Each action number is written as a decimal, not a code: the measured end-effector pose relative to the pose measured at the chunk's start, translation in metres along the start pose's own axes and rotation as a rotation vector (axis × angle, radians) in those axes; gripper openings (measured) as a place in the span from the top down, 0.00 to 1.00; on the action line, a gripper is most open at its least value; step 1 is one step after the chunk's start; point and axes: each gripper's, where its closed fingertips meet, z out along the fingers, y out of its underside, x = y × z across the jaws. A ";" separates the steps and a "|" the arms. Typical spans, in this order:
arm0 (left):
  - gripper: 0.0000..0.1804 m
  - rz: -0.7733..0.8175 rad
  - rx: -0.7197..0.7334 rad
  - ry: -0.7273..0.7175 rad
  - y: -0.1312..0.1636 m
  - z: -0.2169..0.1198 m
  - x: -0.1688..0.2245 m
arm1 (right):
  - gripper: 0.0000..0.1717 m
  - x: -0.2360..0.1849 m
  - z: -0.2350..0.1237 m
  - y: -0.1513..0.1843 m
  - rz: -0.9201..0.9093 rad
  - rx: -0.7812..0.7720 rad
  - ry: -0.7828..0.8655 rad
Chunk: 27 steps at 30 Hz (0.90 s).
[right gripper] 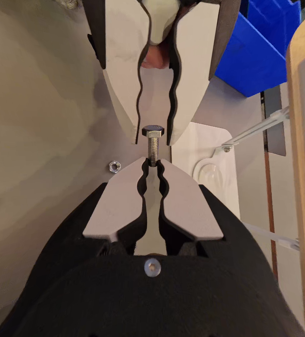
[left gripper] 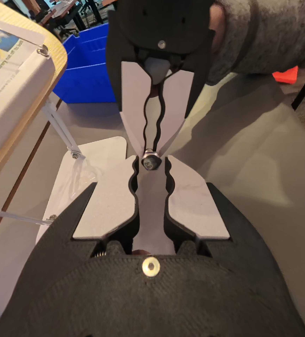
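- Left wrist view: the left gripper (left gripper: pixel 151 160) has its jaws parted, with a silver bolt (left gripper: pixel 151 162) head-on between the tips and a gap showing on each side of the head, so the pads (left gripper: pixel 135 169) do not press on it.
- The right gripper (left gripper: pixel 151 152) faces it from the far side of the bolt, tip to tip, its jaws narrowed around the bolt's far end; a hand in a grey sleeve (left gripper: pixel 268 36) carries it.
- Below and left of the bolt lies a white plate (left gripper: pixel 100 153) on the grey worktop (left gripper: pixel 248 164), with a thin white strut (left gripper: pixel 60 125) bolted to its corner and running up to a wooden board (left gripper: pixel 57 43).
- Beyond the bolt, behind the right gripper, stands a blue bin (left gripper: pixel 86 73); far right of the bolt is an orange thing (left gripper: pixel 285 74).
- Right wrist view: the right gripper (right gripper: pixel 152 162) clamps the threaded end of the bolt (right gripper: pixel 153 144) between its black pads (right gripper: pixel 145 166), the shank standing out past the tips.
- The left gripper (right gripper: pixel 152 135) comes in from the far side, jaws wide on either side of the bolt's hexagonal head and clear of it.
- Just left of the bolt's threaded end a small silver nut (right gripper: pixel 114 166) lies flat on the worktop (right gripper: pixel 38 109).
- Right of the bolt are the white plate (right gripper: pixel 211 138) and strut (right gripper: pixel 253 131); farther right the wooden board (right gripper: pixel 304 164), and up beyond it the blue bin (right gripper: pixel 248 63).
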 end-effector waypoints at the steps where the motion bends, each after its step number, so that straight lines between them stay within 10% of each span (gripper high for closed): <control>1: 0.86 0.012 -0.015 0.004 0.002 0.001 0.002 | 0.95 0.000 0.000 0.001 0.004 0.004 -0.010; 27: 0.90 0.236 -0.139 0.017 0.017 0.011 0.019 | 0.95 -0.024 0.003 0.008 -0.002 -0.042 -0.227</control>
